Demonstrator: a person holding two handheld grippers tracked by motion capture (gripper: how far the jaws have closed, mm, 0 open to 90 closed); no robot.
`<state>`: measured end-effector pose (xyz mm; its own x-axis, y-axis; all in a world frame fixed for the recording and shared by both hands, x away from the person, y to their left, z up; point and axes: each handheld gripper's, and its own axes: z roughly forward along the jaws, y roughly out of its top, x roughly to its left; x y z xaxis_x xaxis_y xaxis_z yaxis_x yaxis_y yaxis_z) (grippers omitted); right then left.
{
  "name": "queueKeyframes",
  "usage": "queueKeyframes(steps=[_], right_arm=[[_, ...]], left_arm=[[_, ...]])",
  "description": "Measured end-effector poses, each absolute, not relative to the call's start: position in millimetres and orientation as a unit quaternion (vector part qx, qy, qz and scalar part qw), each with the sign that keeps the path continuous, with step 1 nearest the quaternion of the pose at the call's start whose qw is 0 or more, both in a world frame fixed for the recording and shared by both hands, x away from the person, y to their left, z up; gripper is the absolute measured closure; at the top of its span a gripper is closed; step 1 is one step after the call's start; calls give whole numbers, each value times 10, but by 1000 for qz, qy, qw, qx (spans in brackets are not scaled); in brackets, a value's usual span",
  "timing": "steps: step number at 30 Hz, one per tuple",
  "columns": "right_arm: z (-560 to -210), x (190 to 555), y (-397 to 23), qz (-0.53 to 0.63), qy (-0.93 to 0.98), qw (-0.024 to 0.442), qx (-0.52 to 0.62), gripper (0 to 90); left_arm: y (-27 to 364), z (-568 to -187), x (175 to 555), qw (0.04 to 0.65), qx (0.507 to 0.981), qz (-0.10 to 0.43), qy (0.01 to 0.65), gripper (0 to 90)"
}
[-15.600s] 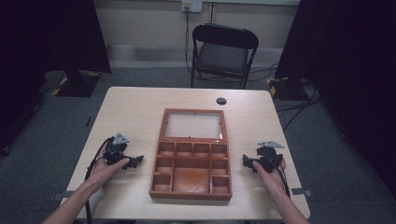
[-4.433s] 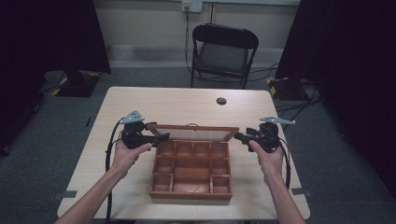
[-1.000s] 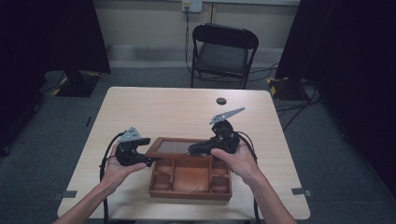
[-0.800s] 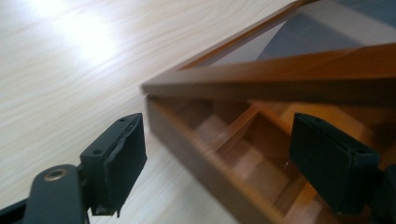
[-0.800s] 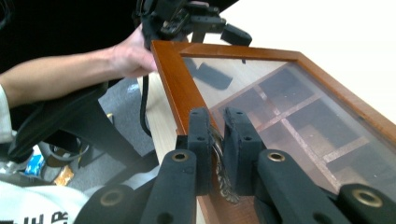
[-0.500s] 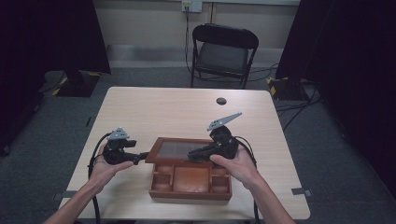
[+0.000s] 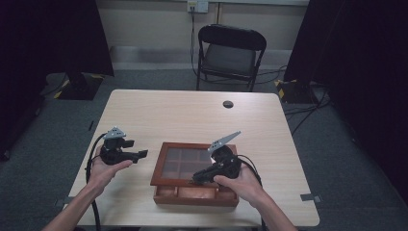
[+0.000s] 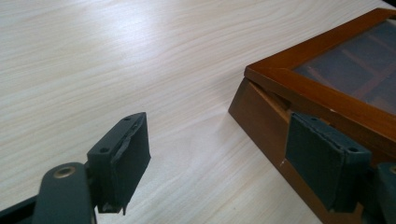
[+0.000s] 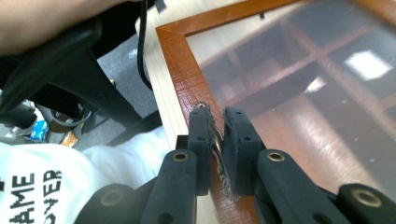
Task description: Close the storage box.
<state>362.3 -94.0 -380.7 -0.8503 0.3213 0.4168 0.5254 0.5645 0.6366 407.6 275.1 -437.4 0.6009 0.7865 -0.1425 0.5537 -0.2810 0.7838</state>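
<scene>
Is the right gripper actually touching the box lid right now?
Touching. In the right gripper view, the right gripper has its jaws pinched on a small metal clasp on the lid frame's edge.

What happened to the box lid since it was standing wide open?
The lid has swung down and is nearly shut. The right gripper pinches the metal clasp on its front edge. The left gripper pulled away to the left, its jaws closing a little, empty. The box and table stayed put.
</scene>
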Motion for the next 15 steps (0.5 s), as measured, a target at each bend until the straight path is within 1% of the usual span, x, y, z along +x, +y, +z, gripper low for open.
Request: queueKeyframes(steps=[5, 13, 14, 15], right_arm=[[-3954, 3581, -924, -382, -881, 133, -246, 821], [-4107, 3568, -955, -361, -885, 141, -257, 830], [-4118, 3568, -956, -359, -886, 139, -257, 900], [-4123, 3577, -971, -360, -887, 127, -260, 900]], left_arm=[[2778, -4379, 4073, 424, 783, 138, 433, 217], [2762, -4409, 4083, 419, 789, 138, 429, 217], [2758, -4419, 4084, 419, 789, 135, 429, 217], [2758, -4426, 4085, 417, 790, 136, 429, 217]])
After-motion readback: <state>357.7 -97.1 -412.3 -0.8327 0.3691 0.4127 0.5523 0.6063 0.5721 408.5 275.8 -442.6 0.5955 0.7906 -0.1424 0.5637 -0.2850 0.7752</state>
